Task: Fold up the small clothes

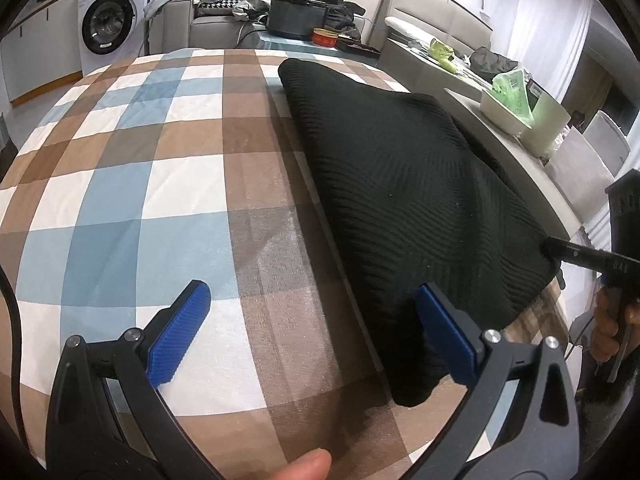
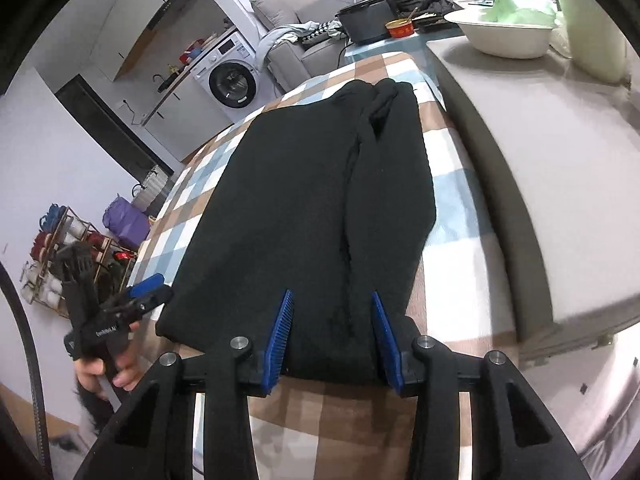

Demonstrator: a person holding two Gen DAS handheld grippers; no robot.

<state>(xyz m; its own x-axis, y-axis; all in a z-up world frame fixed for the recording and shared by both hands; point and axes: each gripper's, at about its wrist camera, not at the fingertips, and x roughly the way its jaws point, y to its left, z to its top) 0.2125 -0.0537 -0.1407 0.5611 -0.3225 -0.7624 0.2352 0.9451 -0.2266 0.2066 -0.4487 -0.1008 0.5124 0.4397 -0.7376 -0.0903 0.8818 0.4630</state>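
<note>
A black ribbed knit garment [image 1: 400, 184] lies folded lengthwise on the checked tablecloth [image 1: 140, 160], long and narrow in the right wrist view [image 2: 300, 200]. My left gripper [image 1: 312, 320] is open wide at the garment's near left corner. Its right pad [image 1: 448, 332] overlaps the cloth's edge and its left pad is over bare tablecloth. My right gripper [image 2: 332, 320] is open, with the garment's near end lying between its blue pads and not pinched. Each gripper shows in the other's view, the right one [image 1: 556, 262] at the garment's right corner, the left one [image 2: 154, 288] at the left corner, each in a hand.
A grey raised surface [image 2: 540, 160] runs along the right of the cloth, with a white bowl [image 2: 508, 40] and a green bag on it. Beyond the far end stand a black box [image 1: 296, 16], a red tin [image 1: 325, 37] and a sofa. A washing machine [image 1: 108, 24] is at the back left.
</note>
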